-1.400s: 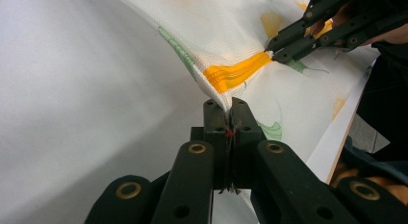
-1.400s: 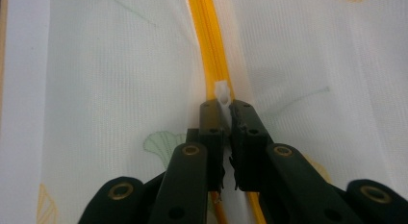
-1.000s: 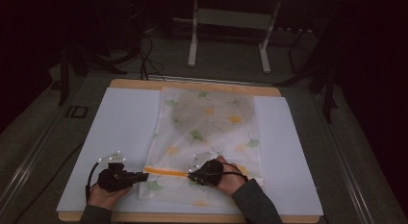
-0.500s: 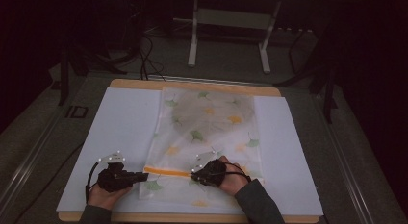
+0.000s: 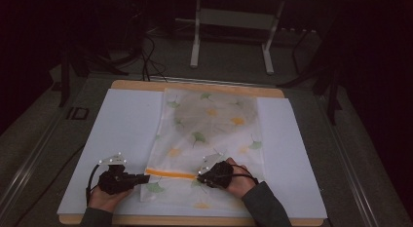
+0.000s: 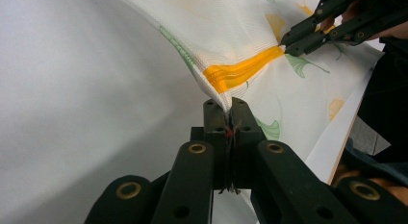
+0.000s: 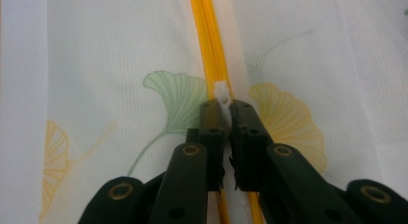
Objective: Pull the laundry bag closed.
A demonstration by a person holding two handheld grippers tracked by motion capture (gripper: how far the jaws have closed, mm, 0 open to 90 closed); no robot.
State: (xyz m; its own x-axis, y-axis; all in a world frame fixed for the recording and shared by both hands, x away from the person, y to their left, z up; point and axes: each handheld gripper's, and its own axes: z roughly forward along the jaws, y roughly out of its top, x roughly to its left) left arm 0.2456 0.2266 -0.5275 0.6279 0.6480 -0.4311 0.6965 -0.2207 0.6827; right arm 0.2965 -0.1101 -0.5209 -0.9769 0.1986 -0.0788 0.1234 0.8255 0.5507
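Observation:
A white cloth cover (image 5: pixel 209 129) printed with green and yellow ginkgo leaves lies flat on the table. An orange zipper (image 5: pixel 170 174) runs across its near end. My left gripper (image 5: pixel 146 178) is shut on the cover's left edge at the zipper's end, and the left gripper view shows the cloth (image 6: pixel 202 27) pinched and lifted between the jaws of the left gripper (image 6: pixel 228 108). My right gripper (image 5: pixel 200 177) sits at the zipper's other visible end. In the right gripper view the right gripper (image 7: pixel 225 106) is shut on the white zipper pull (image 7: pixel 222 92), on the orange zipper (image 7: pixel 207 36).
A white sheet (image 5: pixel 122 134) covers the wooden table (image 5: pixel 195 85), whose near edge (image 5: pixel 195 220) runs just in front of my hands. A metal stand (image 5: pixel 231 37) and cables (image 5: pixel 146 61) are on the dark floor beyond the table.

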